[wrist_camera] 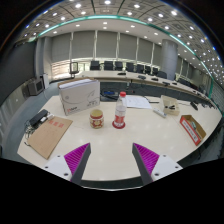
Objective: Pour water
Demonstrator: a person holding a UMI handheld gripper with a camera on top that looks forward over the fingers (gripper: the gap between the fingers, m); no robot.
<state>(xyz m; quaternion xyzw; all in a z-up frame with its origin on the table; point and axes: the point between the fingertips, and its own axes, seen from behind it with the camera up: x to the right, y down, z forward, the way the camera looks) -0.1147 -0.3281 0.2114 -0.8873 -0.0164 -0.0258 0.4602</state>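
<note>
My gripper point(110, 160) hangs wide open with nothing between its fingers, and the water bottle point(120, 111) stands upright on the table point(110, 145) well beyond them, a jar point(96, 119) just to its left, a white box point(79, 95) farther left, a brown packet point(48, 135) near left, and an orange box point(192, 128) off right.

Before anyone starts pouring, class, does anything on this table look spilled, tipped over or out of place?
Nothing stands out. The bottle and the jar stand upright side by side on the table, beyond the open gripper. No spill shows. The box behind them sits flat.
</note>
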